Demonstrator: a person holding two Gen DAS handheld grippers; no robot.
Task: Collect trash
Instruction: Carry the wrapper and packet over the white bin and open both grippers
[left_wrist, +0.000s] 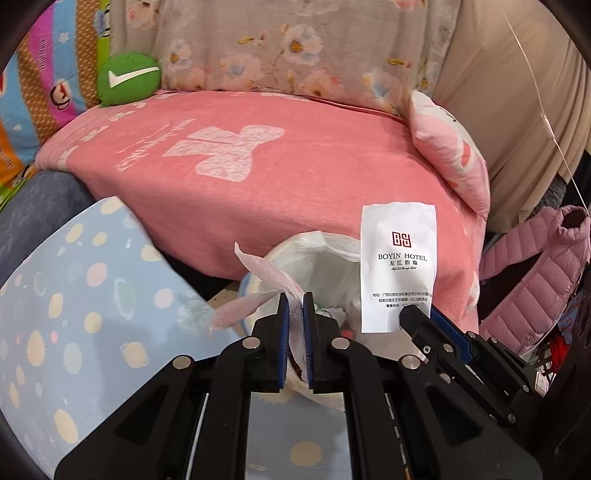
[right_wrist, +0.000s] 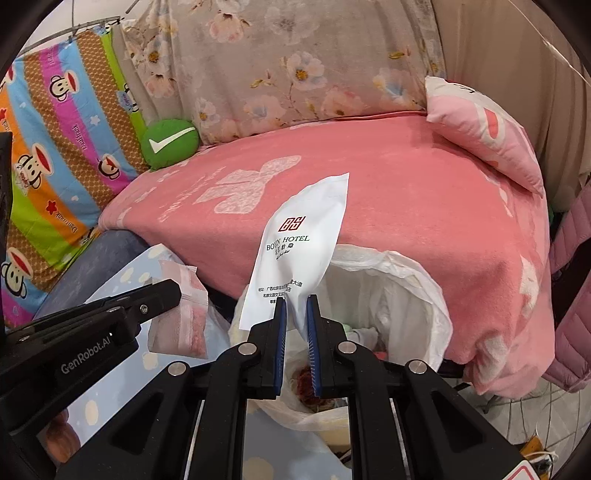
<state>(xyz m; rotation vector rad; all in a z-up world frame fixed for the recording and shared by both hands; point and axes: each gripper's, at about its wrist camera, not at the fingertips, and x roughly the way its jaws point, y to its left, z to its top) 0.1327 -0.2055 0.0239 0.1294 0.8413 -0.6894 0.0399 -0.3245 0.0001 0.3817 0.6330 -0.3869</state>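
The left gripper (left_wrist: 295, 301) has its blue-padded jaws drawn almost together, pinching a crumpled pink-and-white wet wipe (left_wrist: 255, 291) — the wipe's loose ends fan out to the left and upward from the fingertips, and more of it runs down between the pads. In the right wrist view the same wipe (right_wrist: 184, 314) shows as a pinkish folded sheet at the tip of the left gripper (right_wrist: 173, 291), which enters from the left edge.

The right gripper (right_wrist: 296, 301) is nearly closed too, its jaws nipping the lower edge of a white hotel sachet (right_wrist: 301, 251) printed with a red logo and "BOYIN HOTEL". The sachet stands up from the fingertips, tilted toward the right in this view. From the left wrist camera the sachet (left_wrist: 399, 266) appears upright and flat, held at its bottom corner by the right gripper (left_wrist: 415, 314), which reaches in from the lower right.

Both pieces of trash hang just above the trash bin (right_wrist: 424, 280), lined with a white plastic bag whose rim folds outward; some waste already lies inside, too jumbled to tell apart. In the left wrist view the bin (left_wrist: 325, 251) sits directly beyond the fingertips.

Behind the bin lies a pink blanket (right_wrist: 406, 192) — a green round cushion (right_wrist: 171, 144) rests at its far left corner, and a pink pillow (right_wrist: 487, 133) at its right. A light blue dotted sheet (left_wrist: 74, 295) covers the lower left.
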